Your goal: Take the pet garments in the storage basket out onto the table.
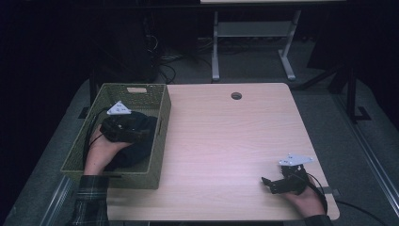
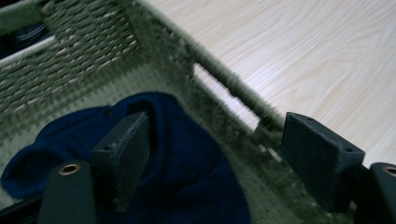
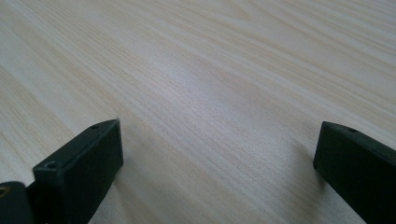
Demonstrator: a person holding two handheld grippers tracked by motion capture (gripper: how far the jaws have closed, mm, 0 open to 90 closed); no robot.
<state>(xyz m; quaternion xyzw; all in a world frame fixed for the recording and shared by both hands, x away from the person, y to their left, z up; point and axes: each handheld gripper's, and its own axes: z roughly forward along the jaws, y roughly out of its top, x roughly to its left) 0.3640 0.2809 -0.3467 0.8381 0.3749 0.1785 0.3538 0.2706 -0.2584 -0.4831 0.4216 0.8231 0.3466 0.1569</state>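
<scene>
A green woven basket [image 1: 161, 126] stands on the left part of the wooden table [image 1: 226, 136]. A dark blue cloth [image 1: 135, 151] lies crumpled inside it. My left gripper [image 1: 139, 133] is down in the basket, just over the cloth. In the left gripper view its jaws stand wide apart with the blue cloth [image 2: 182, 168] under and between them, and the left gripper [image 2: 219, 154] is open beside the basket's side wall [image 2: 219, 77]. My right gripper [image 1: 268, 182] rests low near the table's front right corner. The right gripper [image 3: 217, 163] is open over bare wood [image 3: 210, 70].
A round cable hole [image 1: 236, 96] sits near the table's far edge. Behind the table stands a metal desk frame [image 1: 215, 52] on a dark floor. Cables trail from both grippers. The basket wall has a handle slot [image 2: 224, 91] facing the table's middle.
</scene>
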